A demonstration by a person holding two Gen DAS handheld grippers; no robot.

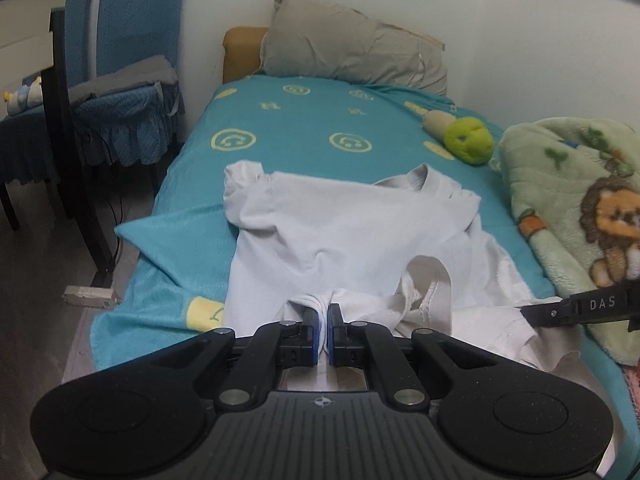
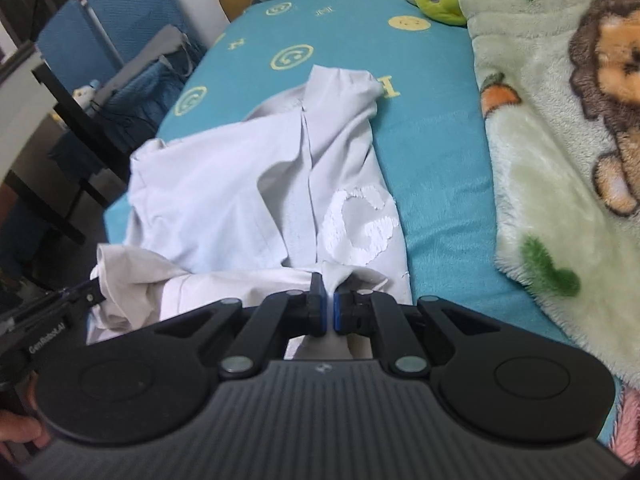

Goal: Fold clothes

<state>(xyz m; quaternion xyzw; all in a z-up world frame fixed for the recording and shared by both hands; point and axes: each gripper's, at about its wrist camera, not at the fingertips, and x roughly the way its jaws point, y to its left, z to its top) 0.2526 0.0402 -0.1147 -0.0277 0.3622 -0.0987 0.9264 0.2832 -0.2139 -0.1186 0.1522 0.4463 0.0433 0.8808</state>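
Observation:
A pale grey T-shirt [image 1: 340,224] lies rumpled on the teal bed cover [image 1: 304,128], collar toward the pillow. My left gripper [image 1: 324,312] is shut on a bunched fold of the shirt's near hem. My right gripper [image 2: 329,292] is shut on another part of the near hem, beside a white embroidered logo [image 2: 360,224]. The shirt also shows in the right wrist view [image 2: 224,184], partly doubled over itself. The right gripper's finger enters the left wrist view from the right [image 1: 560,312]; the left gripper's finger shows at the left of the right wrist view [image 2: 80,296].
A green lion-print blanket [image 1: 580,208] lies along the bed's right side. A green plush toy [image 1: 468,140] and a grey pillow [image 1: 352,48] are at the head. Blue chairs [image 1: 128,80] and a dark table leg [image 1: 76,168] stand left of the bed.

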